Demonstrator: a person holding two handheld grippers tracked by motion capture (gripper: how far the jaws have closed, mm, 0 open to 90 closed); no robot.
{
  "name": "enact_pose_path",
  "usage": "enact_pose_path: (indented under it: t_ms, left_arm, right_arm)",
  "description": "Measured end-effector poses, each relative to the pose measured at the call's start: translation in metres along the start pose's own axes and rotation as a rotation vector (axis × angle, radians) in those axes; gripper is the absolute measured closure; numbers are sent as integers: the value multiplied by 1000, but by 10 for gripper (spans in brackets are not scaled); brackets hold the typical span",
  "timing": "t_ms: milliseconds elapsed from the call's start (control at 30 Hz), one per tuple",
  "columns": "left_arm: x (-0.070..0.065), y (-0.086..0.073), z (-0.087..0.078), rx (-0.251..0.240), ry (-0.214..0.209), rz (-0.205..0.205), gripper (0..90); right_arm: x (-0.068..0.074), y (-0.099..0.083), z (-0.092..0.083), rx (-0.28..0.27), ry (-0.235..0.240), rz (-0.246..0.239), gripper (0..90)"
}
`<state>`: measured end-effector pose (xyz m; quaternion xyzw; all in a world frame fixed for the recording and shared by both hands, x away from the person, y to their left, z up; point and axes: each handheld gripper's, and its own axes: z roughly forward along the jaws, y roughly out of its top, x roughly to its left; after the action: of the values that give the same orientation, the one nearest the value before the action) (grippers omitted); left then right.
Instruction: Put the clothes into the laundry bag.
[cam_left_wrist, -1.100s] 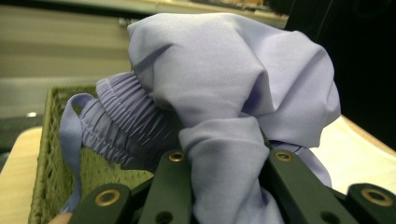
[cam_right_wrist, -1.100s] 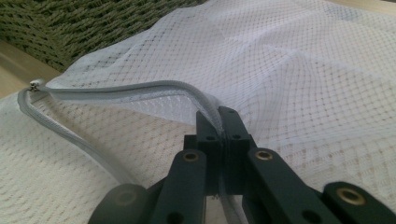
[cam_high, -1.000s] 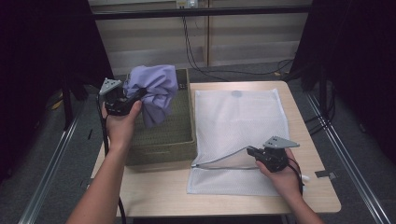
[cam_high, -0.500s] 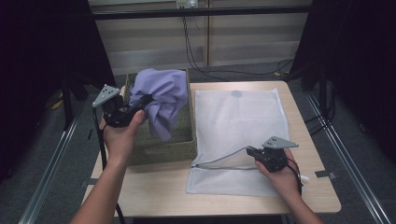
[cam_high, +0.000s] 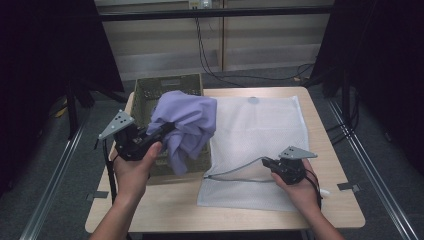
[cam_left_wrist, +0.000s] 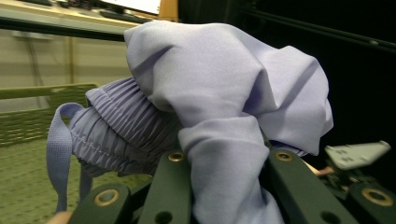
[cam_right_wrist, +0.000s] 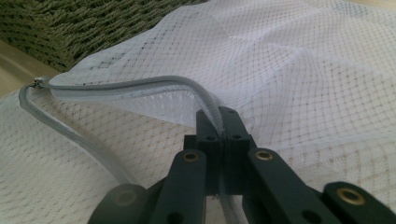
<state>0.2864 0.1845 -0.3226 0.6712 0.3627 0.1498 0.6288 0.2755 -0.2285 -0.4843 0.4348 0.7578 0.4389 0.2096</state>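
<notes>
A lavender garment (cam_high: 189, 124) hangs bunched above the right side of the green wicker basket (cam_high: 170, 84), and my left gripper (cam_high: 167, 129) is shut on it. In the left gripper view the cloth (cam_left_wrist: 224, 88) spills over both jaws of the left gripper (cam_left_wrist: 224, 156), with an elastic waistband and a strap hanging at the left. A white mesh laundry bag (cam_high: 260, 125) lies flat on the table beside the basket. My right gripper (cam_high: 266, 162) is shut on the bag's grey zipper edge (cam_right_wrist: 140, 84), holding it raised off the lower layer near the right gripper (cam_right_wrist: 222, 119).
The basket (cam_right_wrist: 93, 23) stands just left of the bag's open corner. The wooden table (cam_high: 240, 215) has bare room along its front edge. Dark rails and cables run along the floor on both sides.
My left gripper has carried the lavender garment nearer to the person and rightward, from over the basket's back toward the mesh bag. The right gripper and the zipper edge have stayed put.
</notes>
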Motion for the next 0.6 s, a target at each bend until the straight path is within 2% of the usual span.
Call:
enact_pose_path:
  t_ms: [67,100,133,167,200,233,267,367,400,500,600]
  left_arm:
    - [-9,-2,-1,4,-26,2,784]
    - [-9,-2,-1,4,-26,2,783]
    - [-18,-5,0,8,-69,-6,783]
    - [-18,-5,0,8,-69,-6,784]
    - [-28,-11,2,17,-91,-3,784]
    - [-28,-11,2,17,-91,-3,783]
    - [-36,-19,6,42,-138,-6,783]
    - [-48,-34,16,76,-206,-18,783]
    - [-52,-41,20,80,-237,-38,782]
    - [-62,-62,35,123,-314,-53,780]
    - [-71,-83,47,173,-370,-71,778]
  right_arm:
    - [0,0,0,-1,2,5,888]
    - [0,0,0,-1,0,4,888]
    - [0,0,0,-2,1,5,888]
    - [0,0,0,-2,1,5,888]
    - [0,1,0,-3,1,6,888]
    - [0,1,0,-3,1,6,888]
    - [0,1,0,-3,2,-1,888]
    - [1,2,-1,-7,5,3,888]
    - [1,3,-1,-10,7,4,888]
    - [0,3,-2,-19,8,0,888]
    - [0,4,-3,-19,13,2,888]
